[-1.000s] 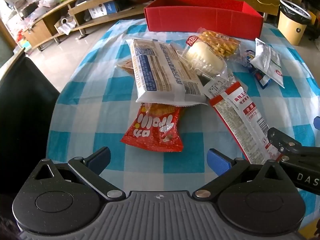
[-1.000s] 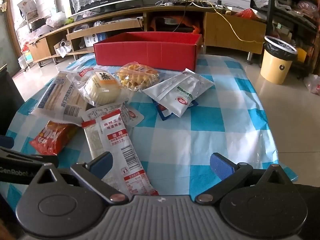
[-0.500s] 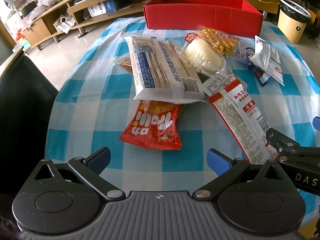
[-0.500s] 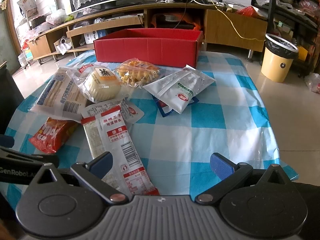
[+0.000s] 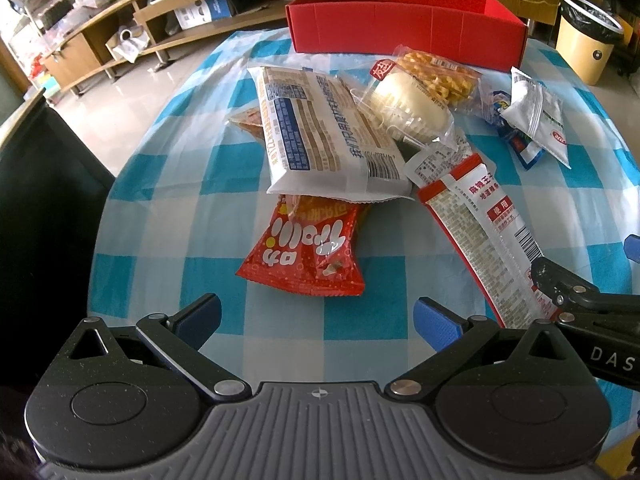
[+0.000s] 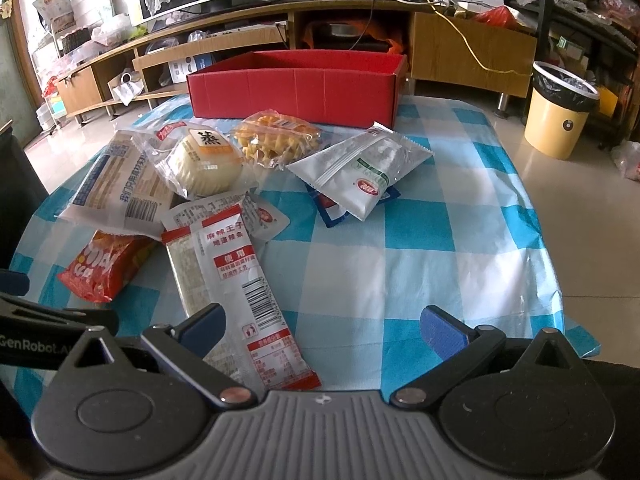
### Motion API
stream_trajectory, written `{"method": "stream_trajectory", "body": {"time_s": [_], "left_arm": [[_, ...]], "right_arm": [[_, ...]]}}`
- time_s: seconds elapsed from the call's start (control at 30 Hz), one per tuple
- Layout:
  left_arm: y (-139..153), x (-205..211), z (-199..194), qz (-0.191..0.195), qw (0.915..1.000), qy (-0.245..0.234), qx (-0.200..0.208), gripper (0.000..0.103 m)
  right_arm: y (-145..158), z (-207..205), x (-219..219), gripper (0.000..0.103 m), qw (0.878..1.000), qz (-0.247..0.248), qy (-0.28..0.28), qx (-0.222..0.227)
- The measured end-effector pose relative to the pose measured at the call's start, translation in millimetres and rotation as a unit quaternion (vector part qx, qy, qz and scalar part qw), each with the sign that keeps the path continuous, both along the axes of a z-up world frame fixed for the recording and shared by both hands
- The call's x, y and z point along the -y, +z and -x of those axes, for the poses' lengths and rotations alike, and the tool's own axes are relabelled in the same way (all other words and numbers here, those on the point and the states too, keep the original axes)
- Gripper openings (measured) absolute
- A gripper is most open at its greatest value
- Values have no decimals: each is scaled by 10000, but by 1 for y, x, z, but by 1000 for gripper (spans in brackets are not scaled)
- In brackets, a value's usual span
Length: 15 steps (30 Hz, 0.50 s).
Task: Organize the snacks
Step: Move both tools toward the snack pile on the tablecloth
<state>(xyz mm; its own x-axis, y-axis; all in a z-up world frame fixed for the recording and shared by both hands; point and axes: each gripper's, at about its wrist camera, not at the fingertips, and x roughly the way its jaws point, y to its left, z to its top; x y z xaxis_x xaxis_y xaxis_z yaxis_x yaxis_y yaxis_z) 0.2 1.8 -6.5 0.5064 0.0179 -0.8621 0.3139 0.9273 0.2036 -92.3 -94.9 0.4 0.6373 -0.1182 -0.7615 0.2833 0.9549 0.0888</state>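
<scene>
- Red box (image 5: 404, 26) sits at the table's (image 5: 168, 216) far edge; the snacks lie heaped in front of it.
- Your left claw (image 5: 318, 322) is spread wide, nearest the red chip bag (image 5: 308, 256), holding nothing.
- Your right claw (image 6: 320, 330) is spread too, its left finger over the long red-and-white pack (image 6: 236, 276), farthest from the box.

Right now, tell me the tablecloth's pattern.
Blue and white checks on the tablecloth, clearest in the right wrist view.

Box (image 6: 296, 88) at the table's (image 6: 440, 272) 12 o'clock edge; snack packets (image 6: 208, 216) heaped before it, toward 9 o'clock.
</scene>
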Motion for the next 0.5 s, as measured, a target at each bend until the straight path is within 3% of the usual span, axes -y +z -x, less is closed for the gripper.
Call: {"method": "stream_trajectory", "body": {"time_s": [0.5], "left_arm": [[0, -10, -11, -95, 9995, 259, -125, 102]], "right_arm": [[1, -14, -7, 101, 9996, 15, 282, -19]]}}
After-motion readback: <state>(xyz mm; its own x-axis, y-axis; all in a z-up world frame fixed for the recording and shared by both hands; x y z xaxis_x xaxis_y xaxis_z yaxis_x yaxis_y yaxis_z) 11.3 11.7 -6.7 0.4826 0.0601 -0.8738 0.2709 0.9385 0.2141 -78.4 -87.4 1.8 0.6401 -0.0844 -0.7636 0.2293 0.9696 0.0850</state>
